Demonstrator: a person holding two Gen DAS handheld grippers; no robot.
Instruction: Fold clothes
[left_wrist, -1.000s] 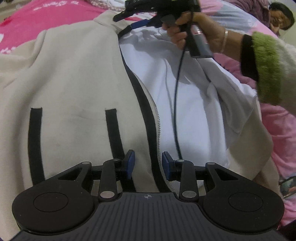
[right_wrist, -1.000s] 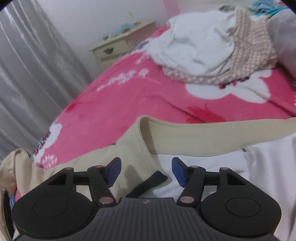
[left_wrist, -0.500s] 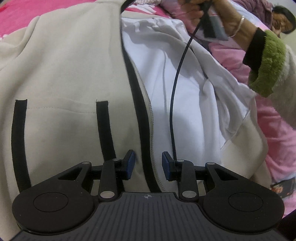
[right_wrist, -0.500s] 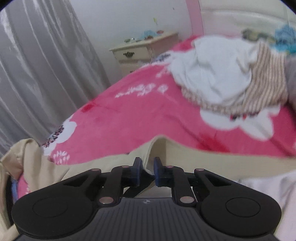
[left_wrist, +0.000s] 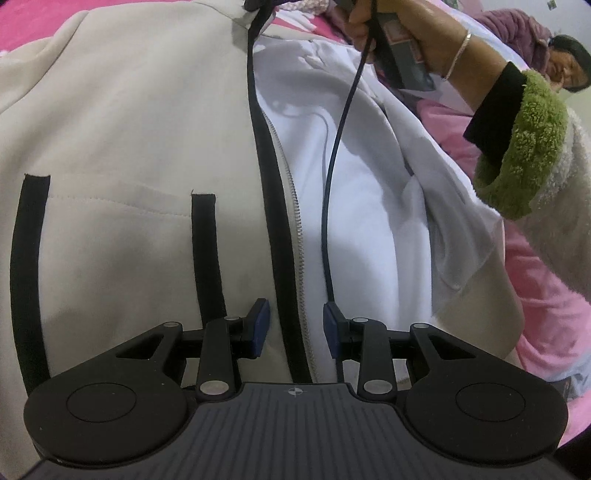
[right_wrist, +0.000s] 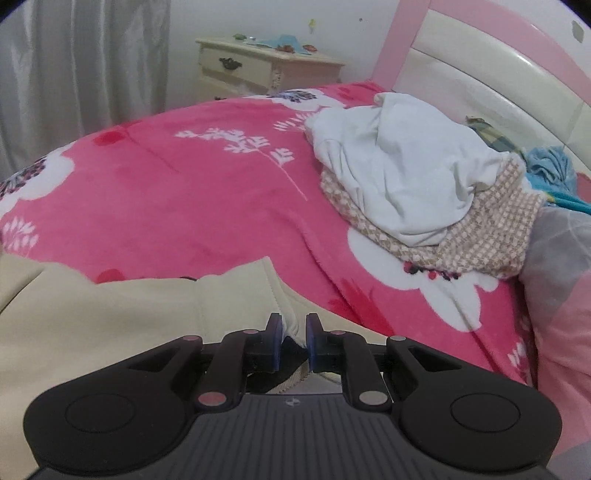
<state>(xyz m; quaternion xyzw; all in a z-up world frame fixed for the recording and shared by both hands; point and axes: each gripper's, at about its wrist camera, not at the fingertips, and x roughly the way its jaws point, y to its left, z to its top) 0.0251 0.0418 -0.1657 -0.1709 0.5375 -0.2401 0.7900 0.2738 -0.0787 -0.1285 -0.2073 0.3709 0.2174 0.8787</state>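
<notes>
Left view: my left tool (left_wrist: 295, 328) has its jaws apart, astride the zipper (left_wrist: 297, 236) of one cream jacket (left_wrist: 129, 147) spread on the bed, clamping nothing. Its white lining (left_wrist: 362, 206) looks smooth; three black strips cross the soft fleece.

Right view: my right tool (right_wrist: 294, 341) is clamped on the jacket's ribbed collar (right_wrist: 284, 306). One crumpled clothes pile (right_wrist: 417, 192) rests on the plush pink blanket (right_wrist: 184, 192).

Cream zip jacket (left_wrist: 122, 155) spread open, white lining (left_wrist: 354, 206), left tongs (left_wrist: 295, 328) straddling zipper (left_wrist: 298, 236), not pinching
</notes>
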